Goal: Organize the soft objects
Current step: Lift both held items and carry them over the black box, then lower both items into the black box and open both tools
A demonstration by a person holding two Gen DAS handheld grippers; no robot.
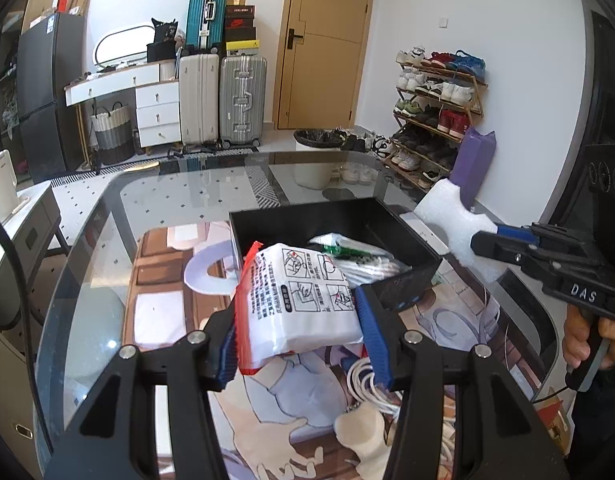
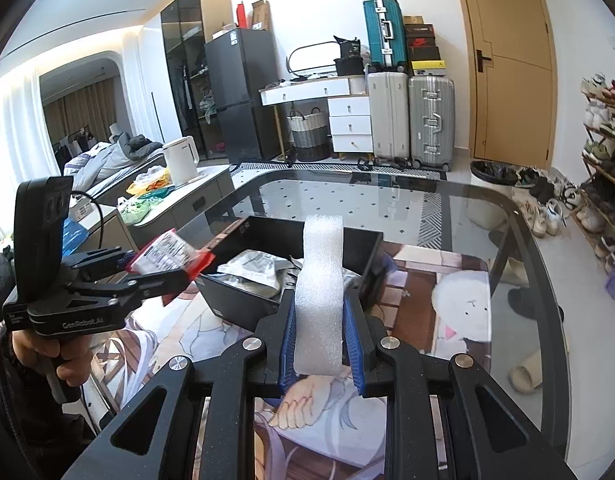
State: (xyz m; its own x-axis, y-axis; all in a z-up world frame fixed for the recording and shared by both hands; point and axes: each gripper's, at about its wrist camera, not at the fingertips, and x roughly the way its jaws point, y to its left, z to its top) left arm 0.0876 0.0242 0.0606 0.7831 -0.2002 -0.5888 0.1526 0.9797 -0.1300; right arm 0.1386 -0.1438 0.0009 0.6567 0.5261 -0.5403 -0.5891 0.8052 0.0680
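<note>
Blue-padded left fingers (image 1: 295, 322) clamped a printed packet (image 1: 303, 300); right fingers (image 2: 319, 340) pinched foam (image 2: 321, 300), black box (image 2: 359, 240) ahead on the glass counter (image 2: 487, 216).

Right gripper (image 2: 318, 336) closed on an upright white foam strip (image 2: 322, 292), blue fingers (image 2: 288, 344) pressing its two sides, foam standing tall above them. Beyond it a black box (image 2: 359, 248) on the glass tabletop (image 2: 447, 208), holding crumpled white plastic bags (image 2: 253, 272). At left, the left gripper (image 2: 163, 264), carried by a hand (image 2: 47, 356), clamps a white packet with red edges (image 2: 169, 254) (printed text too small to read), held above the tabletop beside the box's left wall. A printed mat (image 2: 411, 300) lies under the glass.
</note>
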